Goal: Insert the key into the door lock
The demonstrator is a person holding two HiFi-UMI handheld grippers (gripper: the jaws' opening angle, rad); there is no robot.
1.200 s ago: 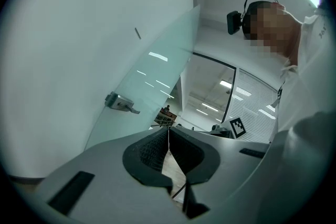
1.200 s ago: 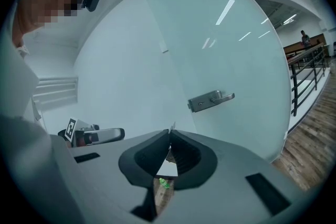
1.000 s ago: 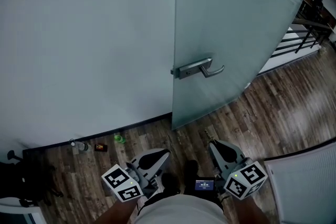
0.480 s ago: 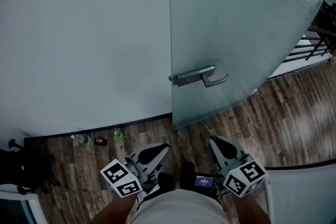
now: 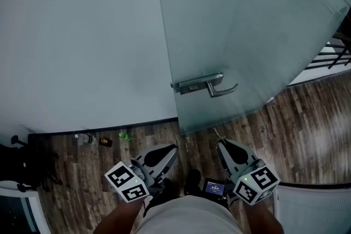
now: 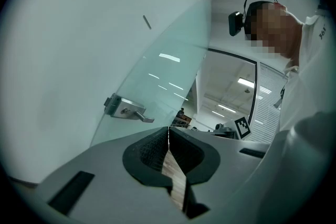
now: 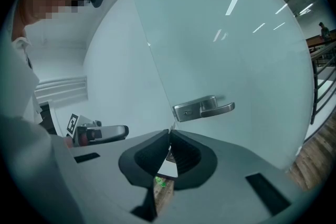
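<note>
A frosted glass door point(image 5: 247, 24) carries a metal lock point(image 5: 189, 86) with a lever handle point(image 5: 224, 90). Both grippers are low in the head view, short of the door and below the lock. My right gripper point(image 5: 220, 142) is shut on a small key point(image 5: 216, 133), whose tip pokes out toward the door. In the right gripper view, the lock point(image 7: 188, 110) is just above the shut right gripper point(image 7: 169, 132), and a sliver of key point(image 7: 171, 126) shows at the tips. My left gripper point(image 5: 174, 146) is shut and holds nothing. The left gripper point(image 6: 168, 128) has the lock point(image 6: 119, 107) up to its left.
A pale wall point(image 5: 82, 35) meets the door's left edge. A green thing point(image 5: 125, 136), a bottle point(image 5: 85, 140) and a dark item point(image 5: 105, 141) lie on the wood floor by the wall. Black gear point(image 5: 22, 167) lies far left, a white panel point(image 5: 315, 208) lower right, and railings point(image 5: 334, 57) behind the glass.
In the head view the door edge and lock have slid left and a little lower. Both grippers stay at the bottom of the picture, still shut, the key still in the right one.
</note>
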